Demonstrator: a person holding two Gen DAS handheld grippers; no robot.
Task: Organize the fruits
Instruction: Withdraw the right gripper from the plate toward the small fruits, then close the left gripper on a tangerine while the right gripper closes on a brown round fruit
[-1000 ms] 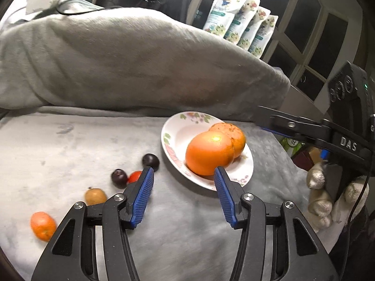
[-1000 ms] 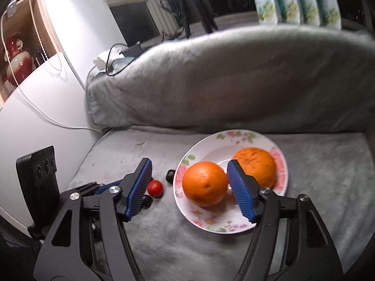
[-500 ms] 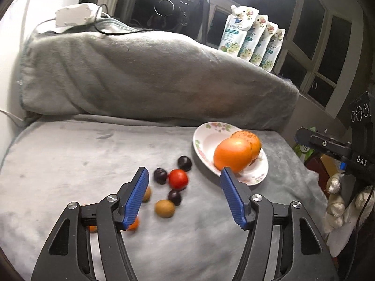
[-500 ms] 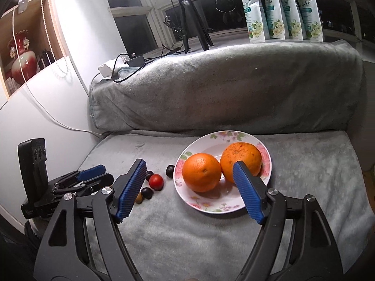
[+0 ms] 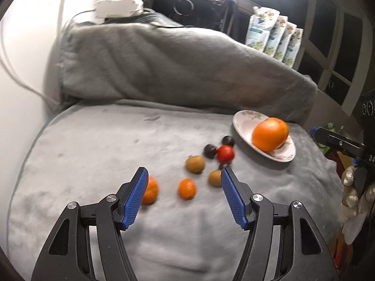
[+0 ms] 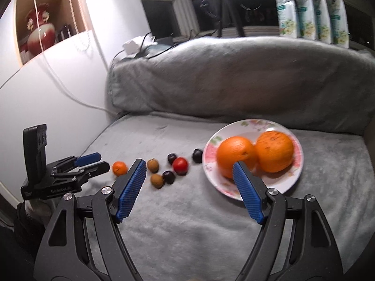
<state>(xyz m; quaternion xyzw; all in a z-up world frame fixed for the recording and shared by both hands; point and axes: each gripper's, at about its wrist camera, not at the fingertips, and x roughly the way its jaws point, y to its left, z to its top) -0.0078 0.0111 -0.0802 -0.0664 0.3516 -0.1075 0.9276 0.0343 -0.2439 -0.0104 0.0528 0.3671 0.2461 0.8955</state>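
Fruits lie loose on the grey blanket (image 5: 98, 154) beside the plate (image 6: 295, 178) with two oranges (image 6: 235, 155), so the left tool (image 5: 185, 195), open and empty, should descend straight over the small orange fruit (image 5: 186, 188) and close softly; the right tool (image 6: 188, 183), also wide and empty, waits.

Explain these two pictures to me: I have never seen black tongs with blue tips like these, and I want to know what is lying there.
Nothing here is a robot. A person holds a two-finger grasping tool in each hand, and a camera on each one looks forward between its blue pads. One picture comes from the left tool, the other from the right tool.

On the grey blanket stands a flowered plate with two large oranges. Beside it lie small fruits: a red tomato, dark plums, brownish round fruits and small tangerines.

Both tools are open and hold nothing; their jaws have just widened.
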